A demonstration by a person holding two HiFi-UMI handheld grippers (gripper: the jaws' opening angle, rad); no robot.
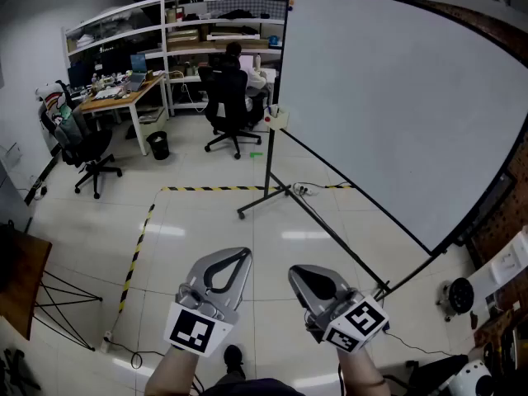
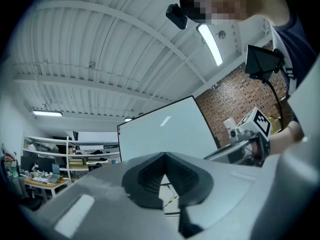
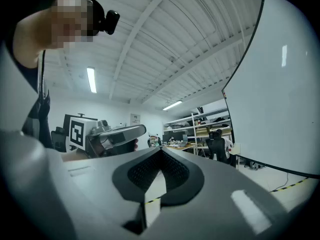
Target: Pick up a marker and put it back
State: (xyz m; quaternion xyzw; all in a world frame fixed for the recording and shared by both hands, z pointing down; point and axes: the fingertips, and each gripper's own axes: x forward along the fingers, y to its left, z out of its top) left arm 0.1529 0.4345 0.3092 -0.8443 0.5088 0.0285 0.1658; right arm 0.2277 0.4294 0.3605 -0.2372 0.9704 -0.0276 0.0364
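No marker can be made out in any view. A large whiteboard (image 1: 396,106) stands on a black wheeled frame ahead and to the right, with a small pale holder (image 1: 276,117) on its left post; what it carries is too small to tell. My left gripper (image 1: 239,254) and right gripper (image 1: 299,272) are held side by side low in the head view, over the floor and well short of the board. In the left gripper view the left gripper (image 2: 164,156) has its tips together with nothing between them. The right gripper (image 3: 161,151) looks the same, shut and empty.
A yellow-and-black tape line (image 1: 216,189) marks the floor before the board's foot (image 1: 264,200). Desks, shelves (image 1: 194,40), office chairs (image 1: 87,151) and a seated person (image 1: 233,89) fill the back. A dark table edge (image 1: 16,279) is at left, a pegboard wall (image 1: 507,213) at right.
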